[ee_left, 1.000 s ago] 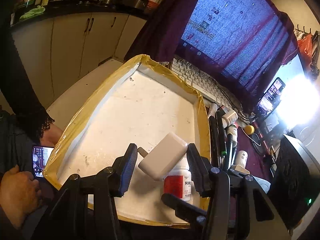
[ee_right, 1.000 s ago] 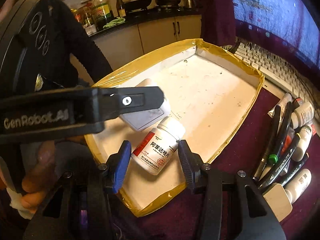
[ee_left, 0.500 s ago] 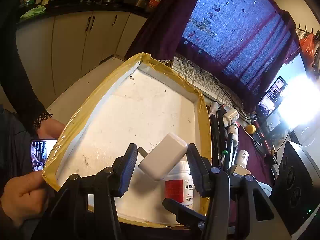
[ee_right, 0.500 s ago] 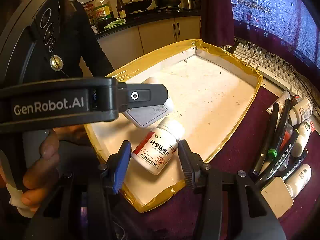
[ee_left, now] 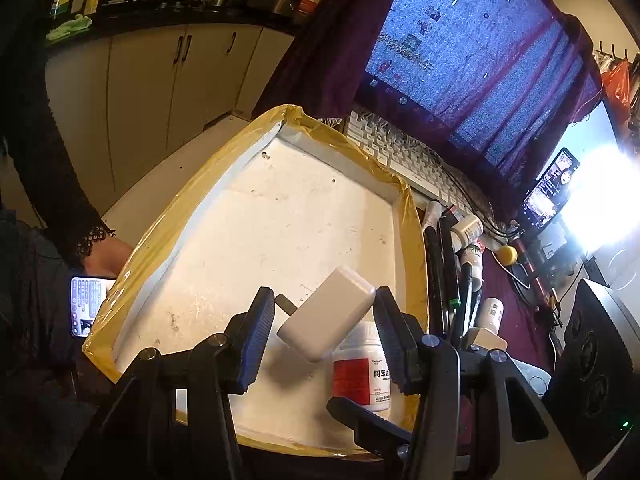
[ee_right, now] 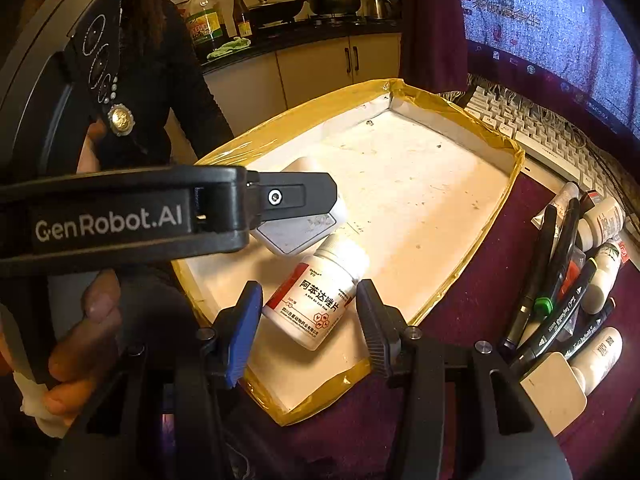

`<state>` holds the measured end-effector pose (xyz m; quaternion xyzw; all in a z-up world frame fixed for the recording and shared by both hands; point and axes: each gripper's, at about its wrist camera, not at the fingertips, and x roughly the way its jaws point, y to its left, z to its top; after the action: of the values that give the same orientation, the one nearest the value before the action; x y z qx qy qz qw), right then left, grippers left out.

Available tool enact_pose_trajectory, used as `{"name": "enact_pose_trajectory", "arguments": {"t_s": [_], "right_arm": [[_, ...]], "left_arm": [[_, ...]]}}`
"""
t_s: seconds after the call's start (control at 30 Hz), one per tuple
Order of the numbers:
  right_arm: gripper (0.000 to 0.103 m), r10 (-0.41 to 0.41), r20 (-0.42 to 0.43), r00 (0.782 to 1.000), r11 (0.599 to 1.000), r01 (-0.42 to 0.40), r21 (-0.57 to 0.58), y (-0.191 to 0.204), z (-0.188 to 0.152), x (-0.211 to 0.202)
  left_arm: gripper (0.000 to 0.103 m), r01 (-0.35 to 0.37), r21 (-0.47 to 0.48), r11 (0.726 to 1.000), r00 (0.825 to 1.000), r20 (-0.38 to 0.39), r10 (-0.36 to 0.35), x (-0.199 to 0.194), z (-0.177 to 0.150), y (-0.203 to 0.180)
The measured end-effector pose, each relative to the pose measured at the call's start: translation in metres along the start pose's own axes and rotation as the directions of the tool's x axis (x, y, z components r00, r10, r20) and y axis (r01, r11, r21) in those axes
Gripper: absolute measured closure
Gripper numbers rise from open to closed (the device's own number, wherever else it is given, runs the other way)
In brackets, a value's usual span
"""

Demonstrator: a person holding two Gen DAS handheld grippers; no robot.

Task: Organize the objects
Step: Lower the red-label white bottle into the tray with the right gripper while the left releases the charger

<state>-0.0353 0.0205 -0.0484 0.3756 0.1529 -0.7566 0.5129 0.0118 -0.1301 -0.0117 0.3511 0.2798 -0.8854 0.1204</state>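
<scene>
Charger going into the tray
Left gripper (ee_left: 324, 320) jaws hold the charger (ee_left: 326, 314) above the tray (ee_right: 496, 200); next, lower and release. Right gripper (ee_right: 308, 316) jaws stand wide around the lying bottle (ee_right: 316, 292).

my left camera looks steeply down along my fingers, close over the near edge of the yellow-taped tray (ee_left: 408, 240), facing the monitor (ee_left: 472, 60). my right camera looks down from the tray's (ee_right: 496, 208) right corner toward the kitchen counter (ee_right: 304, 36). both share the tray, the medicine bottle (ee_left: 362, 376) (ee_right: 320, 292) and the markers (ee_left: 452, 264) (ee_right: 560, 276).
</scene>
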Motion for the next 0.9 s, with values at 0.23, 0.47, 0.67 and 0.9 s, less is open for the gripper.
{"name": "enact_pose_trajectory", "arguments": {"t_s": [0.23, 0.47, 0.67, 0.9], "right_arm": [[0.056, 0.002, -0.002, 1.0, 1.0, -0.002, 0.002, 0.001, 0.004, -0.005], [0.056, 0.006, 0.001, 1.0, 1.0, -0.006, 0.009, 0.001, 0.007, -0.004], [0.056, 0.005, 0.008, 1.0, 1.0, -0.005, 0.018, -0.001, 0.009, -0.003], [0.055, -0.031, -0.022, 0.999, 0.999, 0.03, -0.038, 0.003, 0.011, 0.002]], "left_arm": [[0.057, -0.009, 0.003, 1.0, 1.0, 0.003, 0.009, 0.001, -0.001, -0.001], [0.057, 0.002, -0.004, 1.0, 1.0, 0.005, -0.002, 0.0, -0.002, 0.001], [0.057, 0.005, -0.012, 1.0, 1.0, 0.0, -0.005, -0.001, 0.0, 0.004], [0.057, -0.048, -0.002, 0.999, 0.998, -0.043, 0.048, 0.005, 0.011, 0.003]]}}
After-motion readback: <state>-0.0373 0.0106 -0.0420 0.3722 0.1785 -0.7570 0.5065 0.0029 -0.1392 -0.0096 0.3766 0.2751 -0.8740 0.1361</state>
